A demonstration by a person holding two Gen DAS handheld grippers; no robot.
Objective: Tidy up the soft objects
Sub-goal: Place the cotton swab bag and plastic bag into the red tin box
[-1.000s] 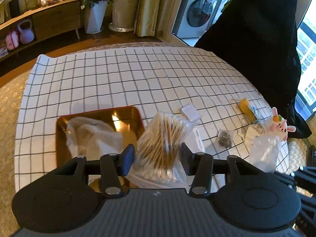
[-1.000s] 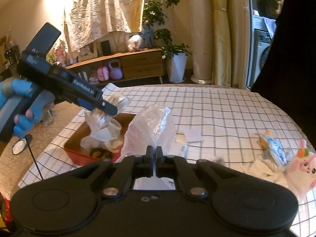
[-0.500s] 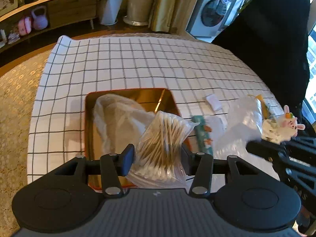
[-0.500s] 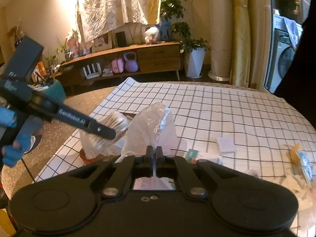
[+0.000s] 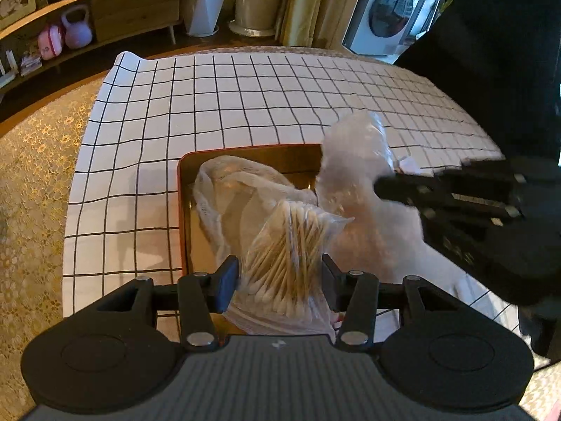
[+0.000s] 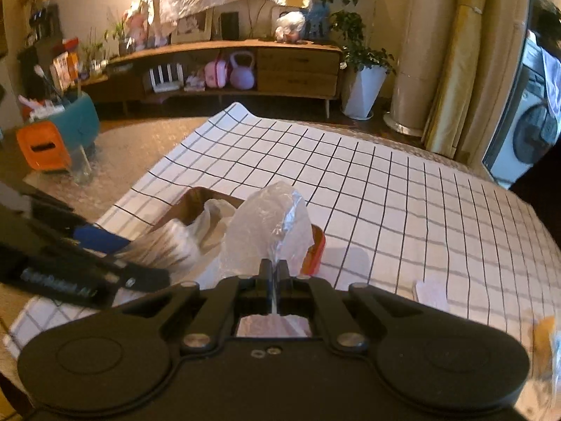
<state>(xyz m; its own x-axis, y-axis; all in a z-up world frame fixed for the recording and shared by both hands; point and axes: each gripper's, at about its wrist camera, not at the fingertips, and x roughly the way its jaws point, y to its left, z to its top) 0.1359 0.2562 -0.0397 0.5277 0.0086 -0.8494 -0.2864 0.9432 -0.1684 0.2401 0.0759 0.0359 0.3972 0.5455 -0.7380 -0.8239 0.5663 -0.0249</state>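
Observation:
My left gripper [image 5: 278, 275] is shut on a clear bag of cotton swabs [image 5: 287, 266], held over the near end of an orange tray [image 5: 184, 210]. A crumpled white plastic bag [image 5: 231, 193] lies in the tray. My right gripper [image 6: 272, 270] is shut on a clear plastic bag [image 6: 270, 231] that hangs over the tray's right edge [image 6: 317, 245]. The same bag [image 5: 354, 161] and the right gripper [image 5: 385, 184] show at the right of the left wrist view. The left gripper [image 6: 154, 277] with the swabs [image 6: 164, 245] shows at the left of the right wrist view.
The tray sits on a white black-grid tablecloth [image 5: 245, 105] over a round table. A small white packet [image 6: 431, 294] and a yellow item [image 6: 545, 326] lie at the right. A person in black [image 5: 491, 52] stands at the far right. A cabinet [image 6: 245, 66] stands beyond.
Both grippers have moved left over the tray. The clear bag in the right gripper has come alongside the swab bag. The plush toy and packets have slid out of view.

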